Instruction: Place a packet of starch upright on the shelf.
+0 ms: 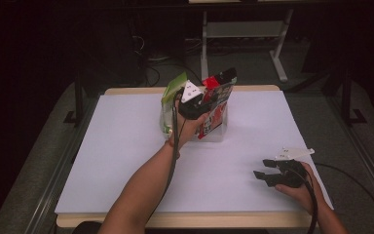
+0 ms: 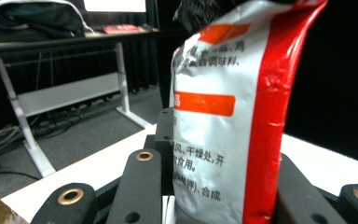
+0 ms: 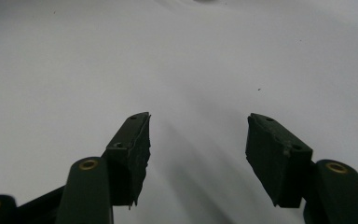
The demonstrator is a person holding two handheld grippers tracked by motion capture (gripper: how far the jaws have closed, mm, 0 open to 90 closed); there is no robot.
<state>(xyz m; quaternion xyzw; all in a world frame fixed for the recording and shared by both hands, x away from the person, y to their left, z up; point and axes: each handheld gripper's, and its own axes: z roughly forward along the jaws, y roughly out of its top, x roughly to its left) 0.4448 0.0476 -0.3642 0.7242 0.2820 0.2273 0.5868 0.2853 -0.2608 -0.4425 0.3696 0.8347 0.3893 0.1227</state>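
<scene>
Left tool (image 1: 202, 100) clamped on red-and-silver pouch (image 2: 233, 121); right tool (image 1: 265, 169) idle.
Left forearm reaches forward; pouch upright between its jaws, clear container (image 1: 218, 132) below. Right tool low over white table (image 1: 126, 146), jaws apart.

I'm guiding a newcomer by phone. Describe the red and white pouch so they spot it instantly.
On the white table, look to the far middle, where a clear container stands. The left gripper grips the red and white pouch there; its green neighbour has no red.
</scene>
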